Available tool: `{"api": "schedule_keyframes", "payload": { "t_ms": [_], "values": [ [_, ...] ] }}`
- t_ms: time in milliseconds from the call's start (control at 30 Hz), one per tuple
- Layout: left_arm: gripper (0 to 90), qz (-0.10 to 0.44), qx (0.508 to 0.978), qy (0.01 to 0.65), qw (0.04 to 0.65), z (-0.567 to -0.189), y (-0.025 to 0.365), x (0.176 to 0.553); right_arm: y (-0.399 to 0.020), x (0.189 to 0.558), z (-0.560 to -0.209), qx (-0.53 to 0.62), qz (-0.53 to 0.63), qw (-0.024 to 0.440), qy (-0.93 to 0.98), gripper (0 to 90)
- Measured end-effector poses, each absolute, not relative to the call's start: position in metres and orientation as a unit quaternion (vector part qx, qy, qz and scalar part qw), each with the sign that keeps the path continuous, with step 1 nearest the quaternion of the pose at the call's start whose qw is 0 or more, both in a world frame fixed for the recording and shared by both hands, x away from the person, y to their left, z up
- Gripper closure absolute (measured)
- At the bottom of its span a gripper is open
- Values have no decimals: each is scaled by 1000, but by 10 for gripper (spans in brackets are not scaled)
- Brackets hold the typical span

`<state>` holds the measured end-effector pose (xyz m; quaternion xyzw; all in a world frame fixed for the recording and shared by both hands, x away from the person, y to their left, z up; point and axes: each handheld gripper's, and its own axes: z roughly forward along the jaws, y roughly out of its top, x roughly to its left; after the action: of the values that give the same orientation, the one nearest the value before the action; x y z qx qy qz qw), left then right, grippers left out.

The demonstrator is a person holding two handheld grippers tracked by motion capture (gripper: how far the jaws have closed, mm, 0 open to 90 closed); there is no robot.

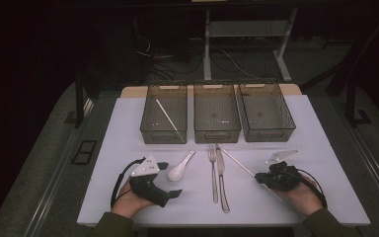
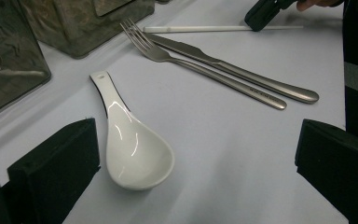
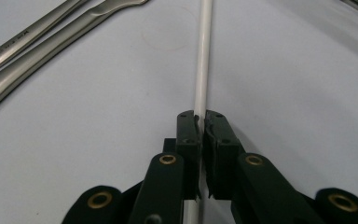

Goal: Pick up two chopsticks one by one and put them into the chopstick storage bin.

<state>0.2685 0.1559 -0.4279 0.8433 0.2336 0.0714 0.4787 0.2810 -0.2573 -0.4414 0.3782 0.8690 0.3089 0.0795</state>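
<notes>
A white chopstick (image 3: 201,65) lies slanted on the white table (image 1: 123,133), right of the knife, and my right gripper (image 3: 200,119) is shut on its near end, low over the table; the same grip shows in the high view, right gripper (image 1: 259,177) on the chopstick (image 1: 237,162). My left gripper (image 1: 171,178) rests open at the front left. A white ceramic spoon (image 2: 135,149) lies in front of it, its bowl beside the left jaw and untouched. A steel fork (image 1: 213,173) and knife (image 1: 221,177) lie side by side in the middle.
Three smoky clear bins stand in a row at the back: left bin (image 1: 150,121) with another white chopstick (image 1: 167,114) in it, middle bin (image 1: 216,131) and right bin (image 1: 269,132). Dark floor and cables lie beyond the table.
</notes>
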Motion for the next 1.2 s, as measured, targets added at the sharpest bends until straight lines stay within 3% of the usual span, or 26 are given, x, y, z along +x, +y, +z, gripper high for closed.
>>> {"api": "schedule_keyframes", "payload": {
  "t_ms": [1200],
  "values": [
    [0, 73, 843, 233, 479, -427, 157, 269, -287, 279, -413, 387, 368, 78, 842, 856]
  ]
}}
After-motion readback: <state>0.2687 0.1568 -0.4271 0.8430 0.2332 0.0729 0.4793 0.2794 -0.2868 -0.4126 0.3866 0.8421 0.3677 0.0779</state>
